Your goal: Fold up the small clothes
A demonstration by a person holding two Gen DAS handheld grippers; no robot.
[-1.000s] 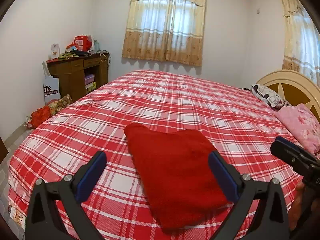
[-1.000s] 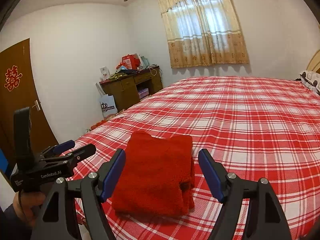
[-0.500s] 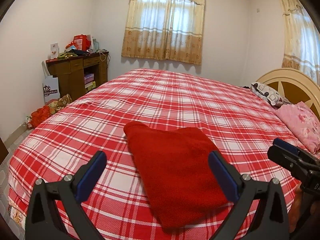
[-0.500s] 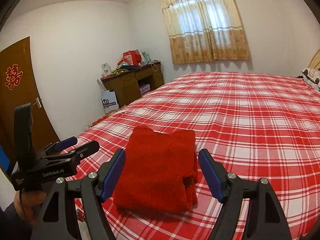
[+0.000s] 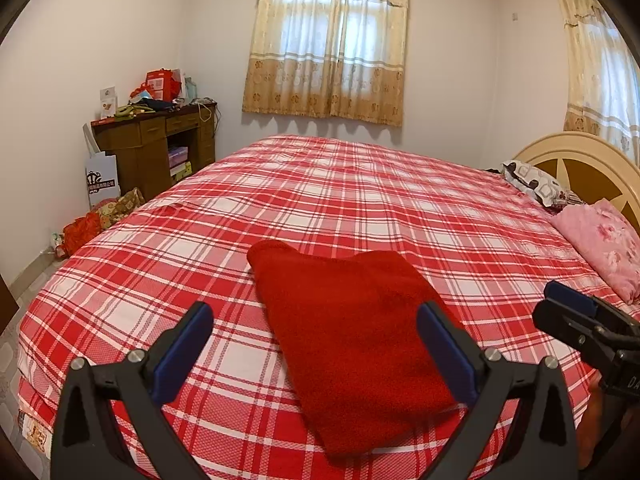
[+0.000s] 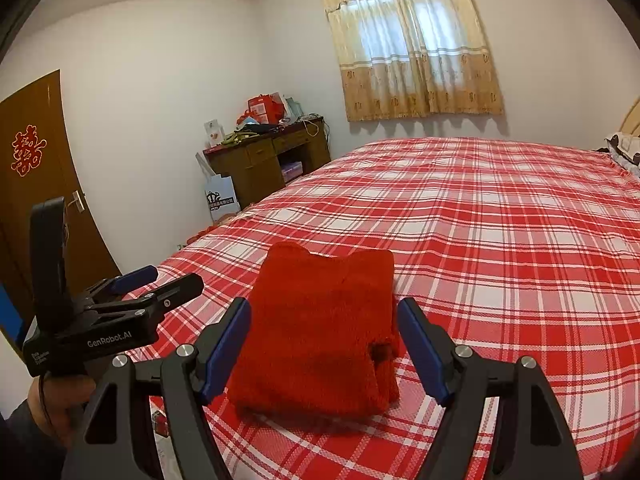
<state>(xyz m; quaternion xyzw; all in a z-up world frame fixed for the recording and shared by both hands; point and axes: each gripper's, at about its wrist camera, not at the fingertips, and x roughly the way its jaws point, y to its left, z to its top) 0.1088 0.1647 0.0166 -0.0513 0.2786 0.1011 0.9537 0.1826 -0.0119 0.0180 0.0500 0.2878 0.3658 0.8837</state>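
Note:
A red fleece garment lies folded into a thick rectangle near the front edge of the bed; it also shows in the right wrist view. My left gripper is open and empty, held above the garment's near end. My right gripper is open and empty, also hovering over the near edge of the garment. Each gripper shows in the other's view: the right one at the right edge, the left one at the left. Neither touches the cloth.
The bed has a red and white plaid cover. Pink and patterned pillows lie by the cream headboard. A brown desk with clutter stands by the far wall. A brown door is on the left.
Both grippers have pulled back and risen slightly from the folded garment. The garment has not moved. Both stay open.

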